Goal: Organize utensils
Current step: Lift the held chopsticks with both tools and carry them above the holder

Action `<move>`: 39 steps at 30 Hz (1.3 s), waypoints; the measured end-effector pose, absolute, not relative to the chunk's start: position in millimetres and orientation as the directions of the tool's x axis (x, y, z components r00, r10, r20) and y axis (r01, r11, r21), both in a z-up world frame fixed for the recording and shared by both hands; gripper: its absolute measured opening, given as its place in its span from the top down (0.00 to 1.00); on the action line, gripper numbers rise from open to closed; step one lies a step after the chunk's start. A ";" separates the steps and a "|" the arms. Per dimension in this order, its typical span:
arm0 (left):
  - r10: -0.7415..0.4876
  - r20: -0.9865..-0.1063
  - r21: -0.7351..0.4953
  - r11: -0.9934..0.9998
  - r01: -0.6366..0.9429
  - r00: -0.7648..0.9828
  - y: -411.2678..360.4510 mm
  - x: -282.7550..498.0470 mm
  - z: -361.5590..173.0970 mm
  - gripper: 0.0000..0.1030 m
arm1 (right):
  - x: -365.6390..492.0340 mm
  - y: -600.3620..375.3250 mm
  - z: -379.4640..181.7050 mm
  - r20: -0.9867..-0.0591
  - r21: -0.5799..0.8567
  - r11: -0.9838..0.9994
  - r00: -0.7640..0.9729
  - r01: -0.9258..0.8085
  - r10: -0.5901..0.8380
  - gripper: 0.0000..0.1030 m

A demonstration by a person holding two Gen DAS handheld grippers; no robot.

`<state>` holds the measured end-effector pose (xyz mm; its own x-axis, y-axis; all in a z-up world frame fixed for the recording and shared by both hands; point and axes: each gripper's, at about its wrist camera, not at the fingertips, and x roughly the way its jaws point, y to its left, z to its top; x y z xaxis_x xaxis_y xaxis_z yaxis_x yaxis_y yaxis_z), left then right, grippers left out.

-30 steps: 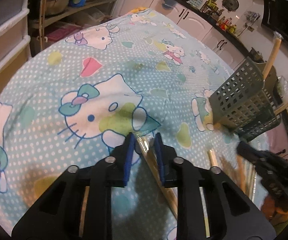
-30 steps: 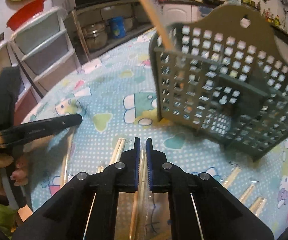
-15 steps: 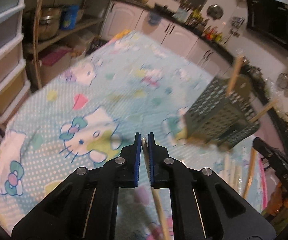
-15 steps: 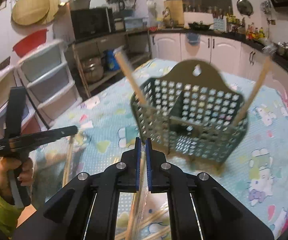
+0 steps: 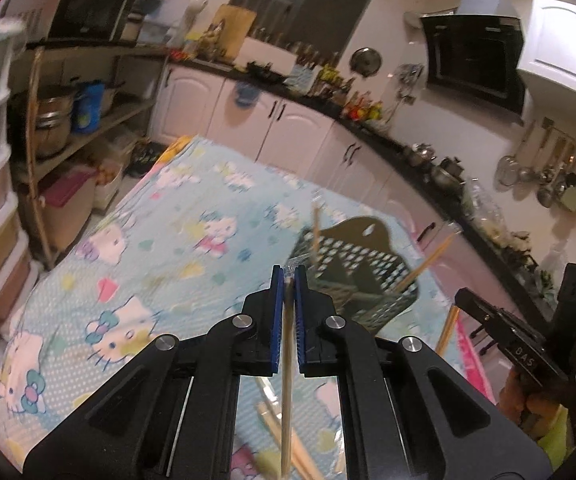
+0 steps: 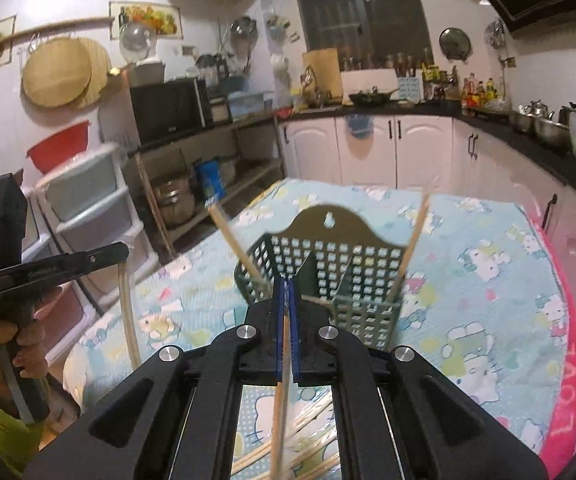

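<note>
A dark green perforated utensil basket [image 6: 327, 276] stands on the table with two wrapped chopstick pairs leaning in it, one at its left [image 6: 236, 246] and one at its right [image 6: 413, 242]. It shows blurred in the left wrist view [image 5: 351, 264]. My left gripper [image 5: 288, 276] is shut on a wrapped chopstick pair [image 5: 286, 380], lifted above the table. My right gripper [image 6: 286, 286] is shut on another chopstick pair [image 6: 282, 392], just in front of the basket. The left gripper [image 6: 122, 252] shows at the left of the right wrist view with its pair hanging down.
The table carries a light blue Hello Kitty cloth [image 5: 160, 248]. Several more wrapped chopsticks [image 6: 307, 436] lie on it below the right gripper. Plastic drawers [image 6: 88, 204] and a shelf with pots [image 5: 54, 120] stand left of the table. Kitchen cabinets [image 6: 387, 148] run behind.
Both grippers have risen from the table, each lifting a chopstick pair. The left gripper closed from slightly apart to tight on its pair. The basket now lies lower and farther in both views.
</note>
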<state>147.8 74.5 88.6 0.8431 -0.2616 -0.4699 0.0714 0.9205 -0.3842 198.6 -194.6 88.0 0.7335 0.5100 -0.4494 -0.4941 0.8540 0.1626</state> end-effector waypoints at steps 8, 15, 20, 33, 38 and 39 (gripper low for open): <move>-0.307 -0.405 -0.350 0.922 0.164 0.861 40.1 160.6 127.1 0.99 | 191.0 -217.8 121.0 -0.360 0.165 0.866 0.789 -0.472 0.498 0.98; -0.315 -0.338 -0.311 0.927 0.210 0.887 14.9 177.1 154.6 0.99 | 197.3 -232.2 148.8 -0.296 0.161 0.871 0.819 -0.465 0.492 0.98; -0.302 -0.290 -0.298 0.930 0.214 0.908 2.9 189.9 172.4 0.99 | 206.9 -237.8 169.3 -0.251 0.169 0.874 0.838 -0.456 0.485 0.98; -0.232 -0.179 -0.233 0.954 0.188 0.956 -27.7 223.4 198.6 0.99 | 245.1 -243.8 219.1 -0.143 0.151 0.890 0.882 -0.430 0.450 0.98; -0.222 -0.171 -0.232 0.956 0.180 0.960 -34.6 241.0 191.3 0.99 | 259.8 -244.0 225.2 -0.116 0.150 0.895 0.891 -0.421 0.439 0.98; -0.220 -0.172 -0.236 0.956 0.176 0.960 -35.1 245.0 187.5 0.99 | 263.3 -243.8 224.9 -0.111 0.149 0.896 0.894 -0.417 0.435 0.98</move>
<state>245.0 -35.1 187.5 0.9602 -0.2198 -0.1723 0.1765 0.9557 -0.2357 263.3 -243.8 224.9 0.8938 0.4345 -0.1111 -0.4174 0.8965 0.1488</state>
